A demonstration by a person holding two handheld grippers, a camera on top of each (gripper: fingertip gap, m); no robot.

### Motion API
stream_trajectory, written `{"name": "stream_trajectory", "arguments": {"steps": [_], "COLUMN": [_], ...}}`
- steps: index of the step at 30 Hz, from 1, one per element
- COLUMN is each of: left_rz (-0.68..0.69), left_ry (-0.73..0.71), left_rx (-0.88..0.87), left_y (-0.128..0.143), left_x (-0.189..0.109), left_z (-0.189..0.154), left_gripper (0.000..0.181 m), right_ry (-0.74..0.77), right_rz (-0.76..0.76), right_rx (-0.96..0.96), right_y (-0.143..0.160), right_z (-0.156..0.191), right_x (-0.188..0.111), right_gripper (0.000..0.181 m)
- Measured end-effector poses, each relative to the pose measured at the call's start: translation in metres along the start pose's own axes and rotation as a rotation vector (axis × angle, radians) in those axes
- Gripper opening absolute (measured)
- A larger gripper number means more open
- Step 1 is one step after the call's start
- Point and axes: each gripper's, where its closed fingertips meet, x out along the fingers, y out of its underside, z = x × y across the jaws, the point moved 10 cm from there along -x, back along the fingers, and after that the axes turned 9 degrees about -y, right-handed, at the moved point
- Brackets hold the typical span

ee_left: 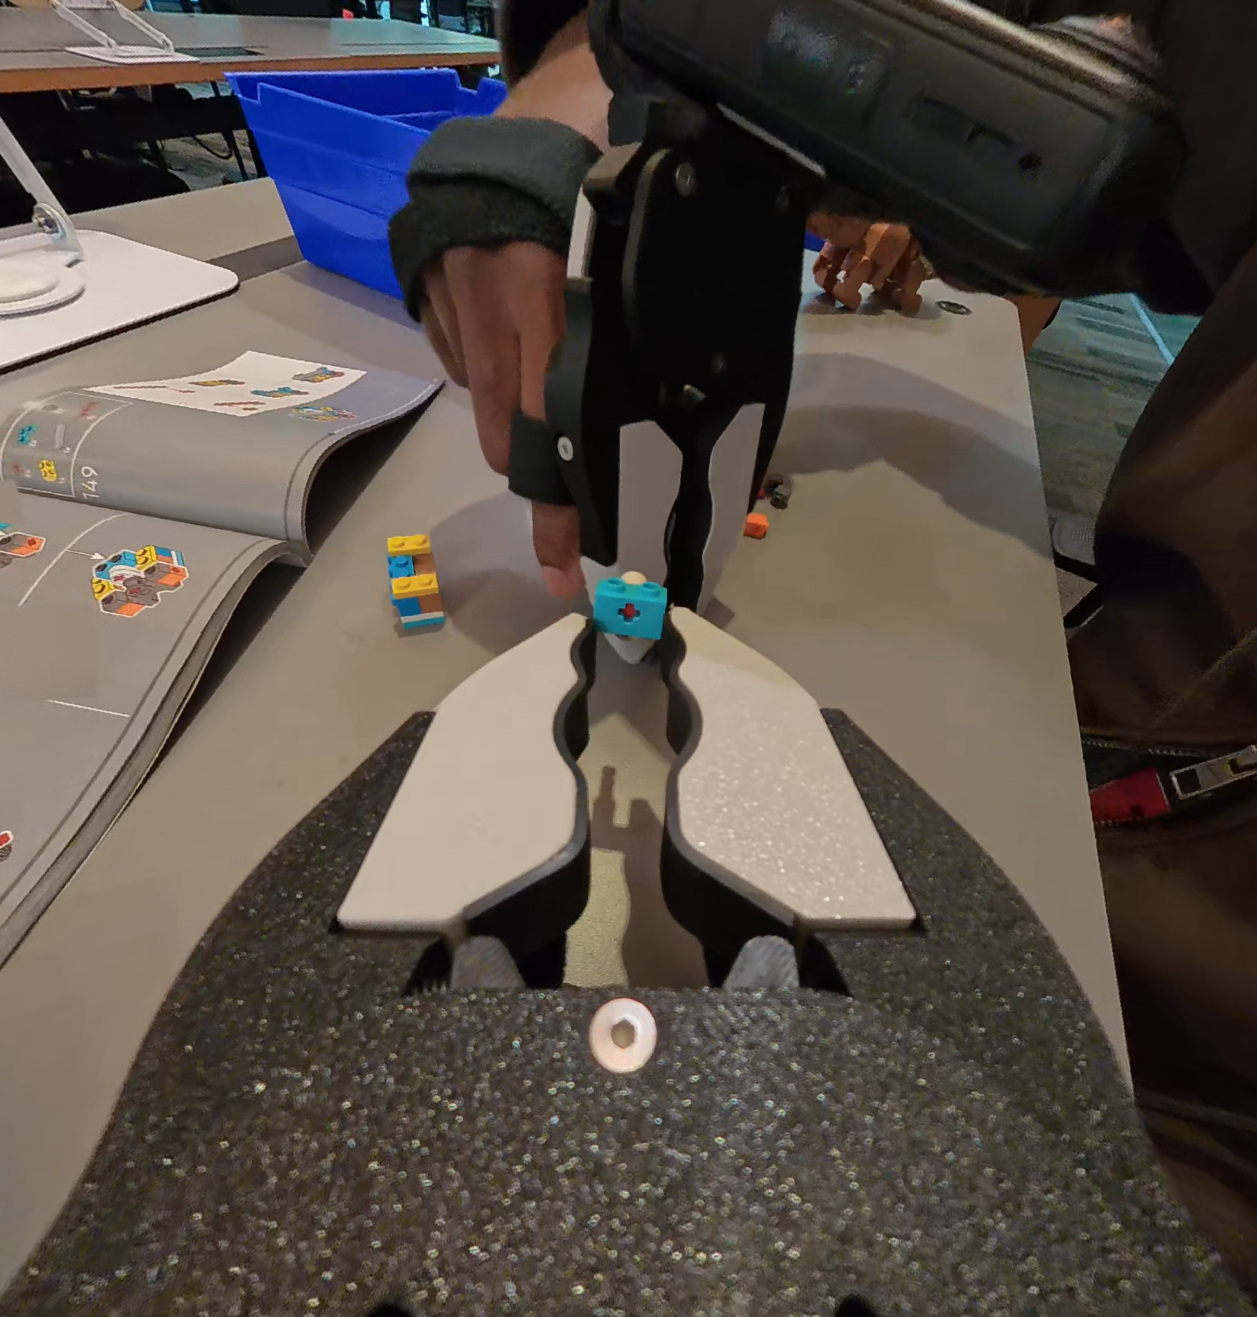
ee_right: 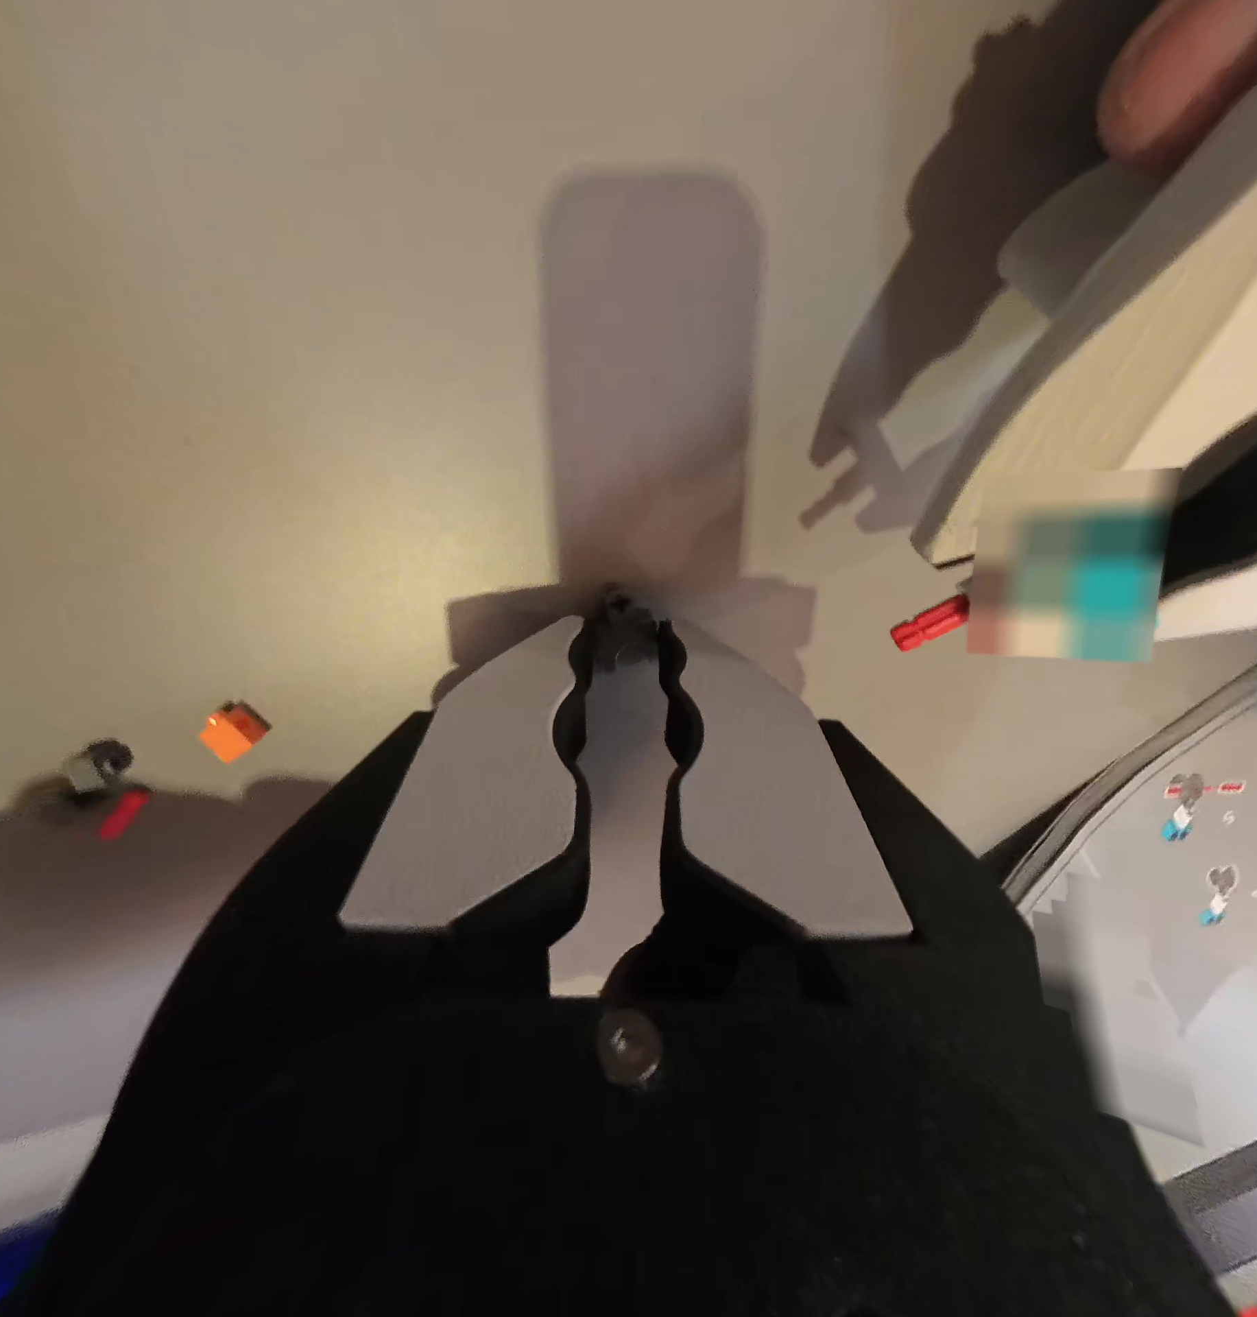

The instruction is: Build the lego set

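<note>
My left gripper (ee_left: 629, 627) lies low and level over the grey table (ee_left: 896, 641), its jaws nearly closed on a teal brick (ee_left: 629, 608) with a red cross-shaped hole, pinched at the tips at 12 o'clock. My right gripper (ee_left: 664, 598) comes down steeply from 1 o'clock, my hand (ee_left: 500, 342) wrapped around its handle with one finger stretched down beside the brick; in its own blurred view the jaws are almost together on a small dark piece (ee_right: 619, 613). A small yellow, blue and brown build (ee_left: 415, 581) stands at 10 o'clock of the brick, the open instruction book (ee_left: 148, 513) lies at 9 o'clock, and an orange brick (ee_left: 756, 525) sits at 1 o'clock.
</note>
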Motion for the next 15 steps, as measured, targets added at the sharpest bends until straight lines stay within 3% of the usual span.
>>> {"name": "stream_trajectory", "arguments": {"steps": [4, 6, 8, 11, 15], "left_rz": [-0.036, -0.099, -0.19, -0.294, -0.346], "left_ry": [-0.014, -0.023, -0.016, -0.003, 0.006], "left_rx": [-0.02, -0.033, -0.061, -0.146, -0.163], "left_y": [-0.001, -0.003, -0.009, -0.027, -0.076], "left_x": [-0.003, -0.007, -0.009, -0.004, 0.025], "left_z": [0.002, 0.004, 0.007, 0.018, 0.036], "left_gripper": [0.017, 0.017, 0.017, 0.017, 0.017], "right_ry": [0.208, 0.344, 0.477, 0.616, 0.675], "right_rz": [-0.087, -0.226, -0.466, -0.965, -1.576], "right_rx": [0.238, 0.41, 0.594, 0.825, 0.916], "right_y": [0.008, 0.016, 0.022, 0.032, 0.053], "right_z": [0.004, 0.011, 0.021, 0.043, 0.072], "right_x": [0.001, -0.003, -0.01, -0.022, -0.036], "right_gripper": [0.017, 0.017, 0.017, 0.017, 0.017]}}
